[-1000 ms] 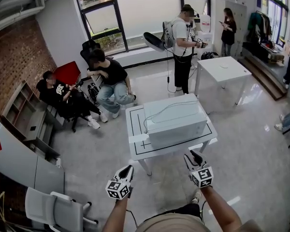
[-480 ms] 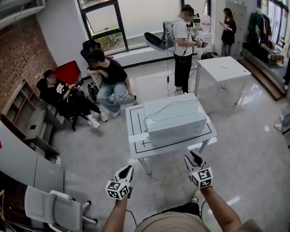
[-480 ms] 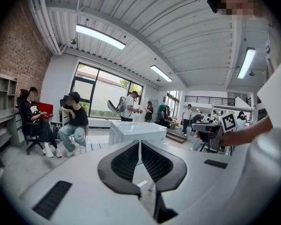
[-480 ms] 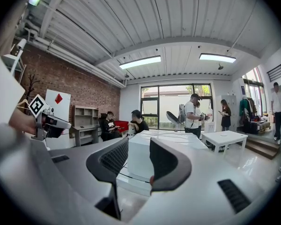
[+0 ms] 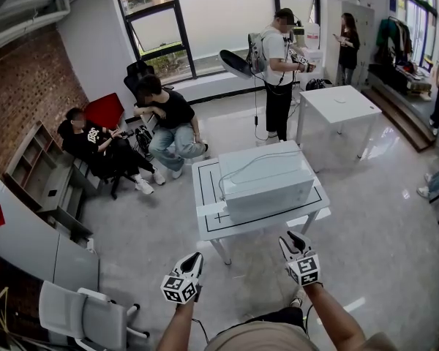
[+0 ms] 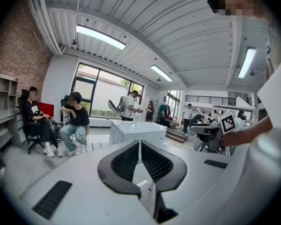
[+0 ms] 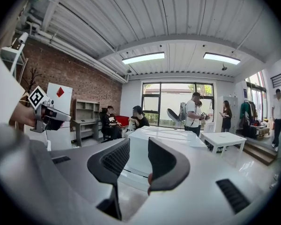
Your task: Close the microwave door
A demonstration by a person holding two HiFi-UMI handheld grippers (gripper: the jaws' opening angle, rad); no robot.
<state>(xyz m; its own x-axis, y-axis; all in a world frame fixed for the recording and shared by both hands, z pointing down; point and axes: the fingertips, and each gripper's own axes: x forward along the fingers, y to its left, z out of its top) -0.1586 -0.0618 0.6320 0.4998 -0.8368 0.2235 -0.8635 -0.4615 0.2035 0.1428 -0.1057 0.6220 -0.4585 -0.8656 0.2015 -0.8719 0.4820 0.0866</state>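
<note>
A white microwave (image 5: pixel 267 181) stands on a small white table (image 5: pixel 205 229) with black lines, straight ahead of me. A white flap (image 5: pixel 209 211) juts out at its near left corner; it looks like the door standing ajar. Both grippers hover short of the table's near edge, apart from the microwave. My left gripper (image 5: pixel 197 255) is shut with nothing in it, its tips meeting in the left gripper view (image 6: pixel 139 142). My right gripper (image 5: pixel 293 235) has a clear gap between its jaws (image 7: pixel 138 142); they are closing on nothing. The microwave (image 7: pixel 168 133) shows beyond them.
A second white table (image 5: pixel 338 104) stands at the back right. Two people sit at the left (image 5: pixel 168 119) and one stands behind the microwave (image 5: pixel 278 57). A white chair (image 5: pixel 80 313) is at my near left, beside a grey cabinet (image 5: pixel 22 236).
</note>
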